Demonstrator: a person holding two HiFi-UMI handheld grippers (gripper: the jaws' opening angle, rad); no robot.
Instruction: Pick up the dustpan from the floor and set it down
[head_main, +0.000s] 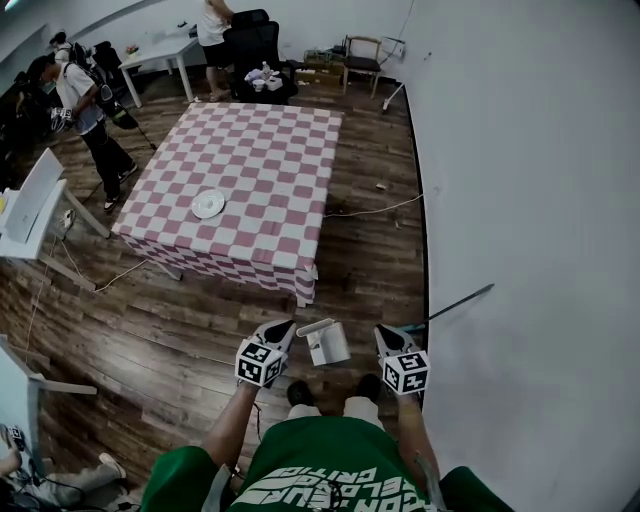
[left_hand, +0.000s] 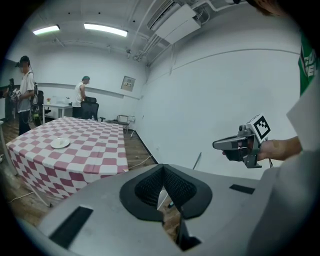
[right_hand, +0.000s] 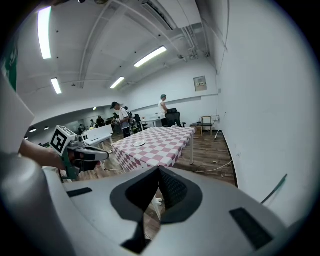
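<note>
In the head view a white dustpan (head_main: 326, 343) lies on the wooden floor just ahead of the person's shoes. My left gripper (head_main: 284, 329) hangs to its left and my right gripper (head_main: 383, 333) to its right, both apart from it. In the left gripper view my left gripper (left_hand: 163, 168) has its jaws closed together with nothing between them. The same holds for my right gripper (right_hand: 159, 170) in the right gripper view. A white sliver of the dustpan (left_hand: 162, 198) shows below the left jaws. Each gripper also sees the other: right gripper (left_hand: 217, 145), left gripper (right_hand: 105, 155).
A table with a red-and-white checked cloth (head_main: 250, 170) stands ahead, a white plate (head_main: 208, 204) on it. A white wall (head_main: 530, 200) runs along the right, with a dark stick (head_main: 460, 301) leaning on it. A cable (head_main: 375, 210) lies on the floor. People stand at the far left.
</note>
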